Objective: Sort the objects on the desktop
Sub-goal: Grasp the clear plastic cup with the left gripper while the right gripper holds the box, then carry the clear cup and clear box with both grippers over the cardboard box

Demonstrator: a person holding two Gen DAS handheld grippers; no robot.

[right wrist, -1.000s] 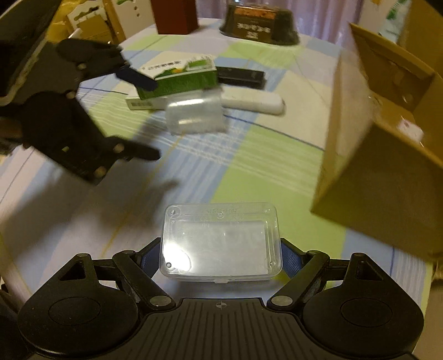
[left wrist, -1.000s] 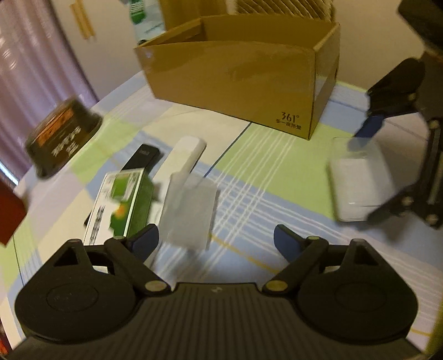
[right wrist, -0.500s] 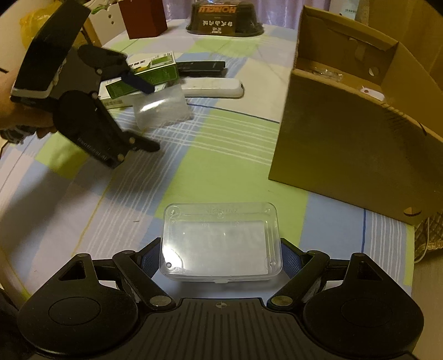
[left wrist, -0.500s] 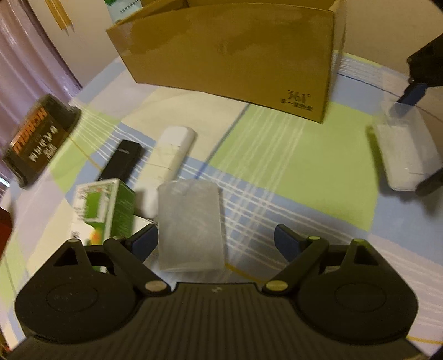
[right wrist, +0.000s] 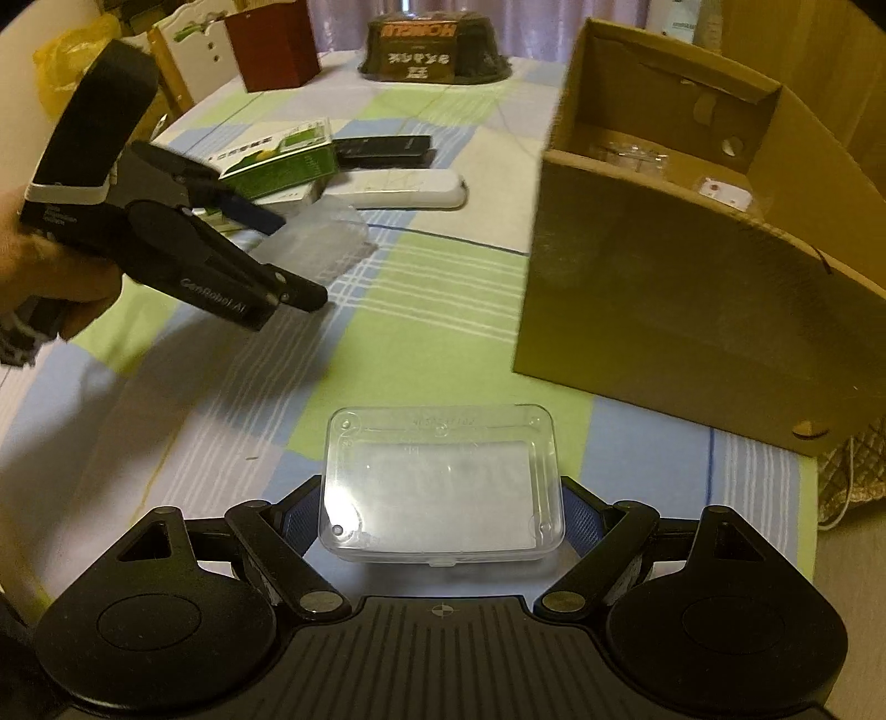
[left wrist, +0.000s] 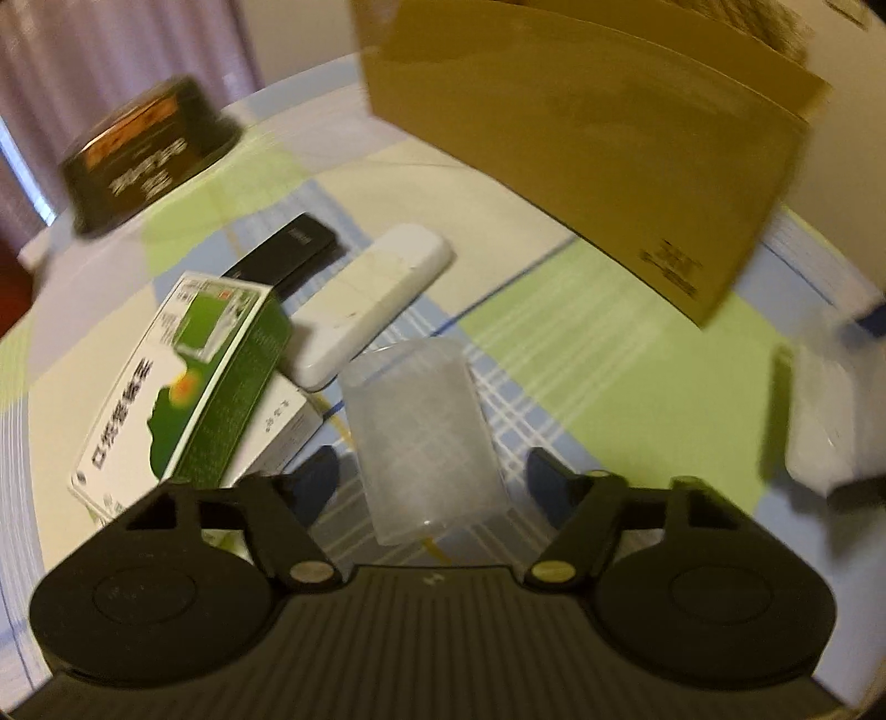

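Checked tablecloth [right wrist: 432, 310] under right gripper [right wrist: 442, 512] clamping clear box [right wrist: 440, 487].

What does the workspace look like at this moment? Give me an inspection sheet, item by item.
Surface: checked tablecloth.
Job's things: clear lidded case in right gripper; frosted case lying flat; open cardboard box.
Clutter: green carton, white remote, black remote, dark bowl, red box.
Grippers: left gripper open, straddling frosted case; right shut.
Cables: white cord by table edge.
Surroundings: curtain, white chair.
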